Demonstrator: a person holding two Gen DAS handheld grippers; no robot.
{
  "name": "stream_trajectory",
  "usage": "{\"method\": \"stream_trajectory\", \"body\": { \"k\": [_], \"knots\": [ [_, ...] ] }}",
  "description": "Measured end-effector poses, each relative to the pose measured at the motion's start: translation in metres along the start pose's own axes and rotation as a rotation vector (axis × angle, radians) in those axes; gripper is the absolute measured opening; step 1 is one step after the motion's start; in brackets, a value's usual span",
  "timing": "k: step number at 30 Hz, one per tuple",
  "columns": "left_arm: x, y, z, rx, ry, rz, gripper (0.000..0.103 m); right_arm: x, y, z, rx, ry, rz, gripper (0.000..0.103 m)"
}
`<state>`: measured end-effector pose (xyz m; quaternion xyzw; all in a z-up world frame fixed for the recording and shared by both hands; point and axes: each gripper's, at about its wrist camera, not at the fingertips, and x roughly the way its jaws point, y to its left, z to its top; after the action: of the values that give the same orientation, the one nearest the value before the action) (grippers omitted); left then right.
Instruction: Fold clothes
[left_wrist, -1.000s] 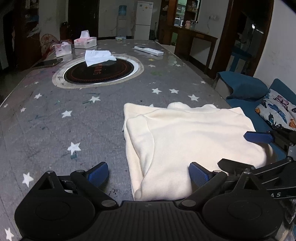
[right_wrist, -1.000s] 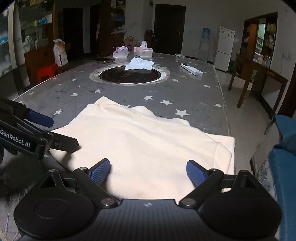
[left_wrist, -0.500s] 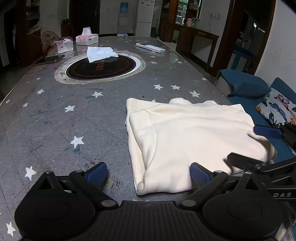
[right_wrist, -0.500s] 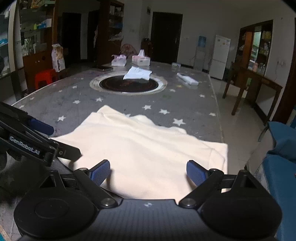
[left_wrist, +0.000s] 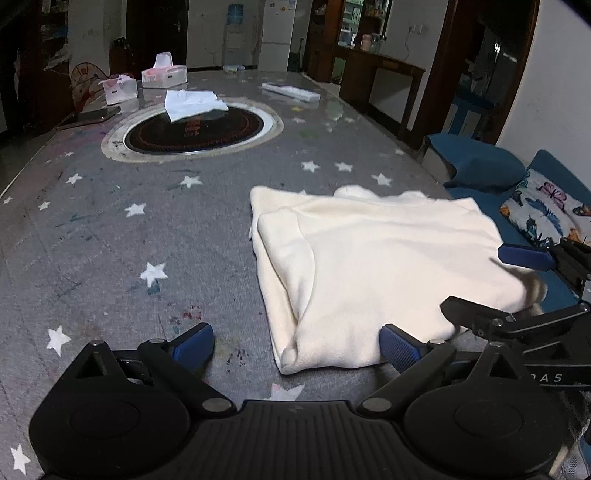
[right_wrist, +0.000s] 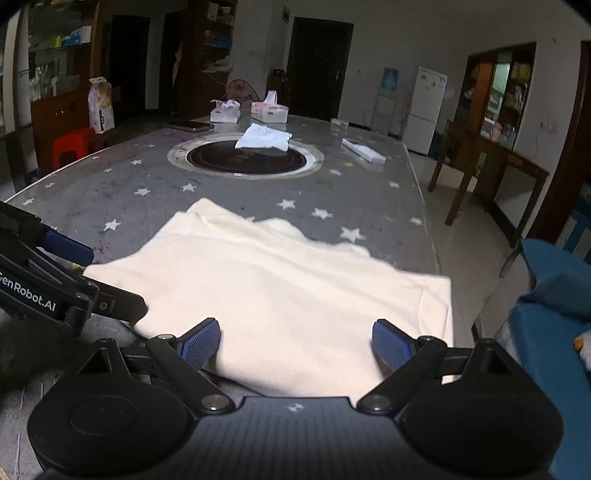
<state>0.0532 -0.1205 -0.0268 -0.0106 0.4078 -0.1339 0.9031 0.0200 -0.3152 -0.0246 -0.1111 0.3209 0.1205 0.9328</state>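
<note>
1. The cream sweatshirt (left_wrist: 376, 273) lies folded flat at the near right edge of the star-patterned bench (left_wrist: 110, 229).
2. It looks soft, thick and light; I'd pinch a folded edge or corner.
3. The left gripper (left_wrist: 295, 341) and the right gripper (right_wrist: 295, 338) both have fingers spread wide, holding nothing.
4. A white cloth (left_wrist: 192, 103) and tissue boxes (left_wrist: 164, 74) sit far off, well clear.
</note>
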Motion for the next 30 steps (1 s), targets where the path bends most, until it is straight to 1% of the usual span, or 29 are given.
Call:
{"method": "stream_trajectory", "body": {
  "k": [3,8,16,30],
  "knots": [
    [-0.004,0.006,0.004,-0.015,-0.018,0.001,0.099,0.002,0.003,0.005,0.005,-0.01,0.001,0.092],
    [0.004,0.016,0.003,-0.024,0.006,0.014,0.099,0.014,0.015,0.002,-0.01,0.018,0.018,0.092],
    [-0.001,0.016,0.002,-0.026,-0.001,0.007,0.099,0.001,0.017,0.009,-0.009,-0.017,0.028,0.092],
    [-0.013,0.022,-0.008,-0.043,0.0,0.034,0.103,-0.018,0.033,-0.004,-0.031,-0.014,0.083,0.092]
  ]
}}
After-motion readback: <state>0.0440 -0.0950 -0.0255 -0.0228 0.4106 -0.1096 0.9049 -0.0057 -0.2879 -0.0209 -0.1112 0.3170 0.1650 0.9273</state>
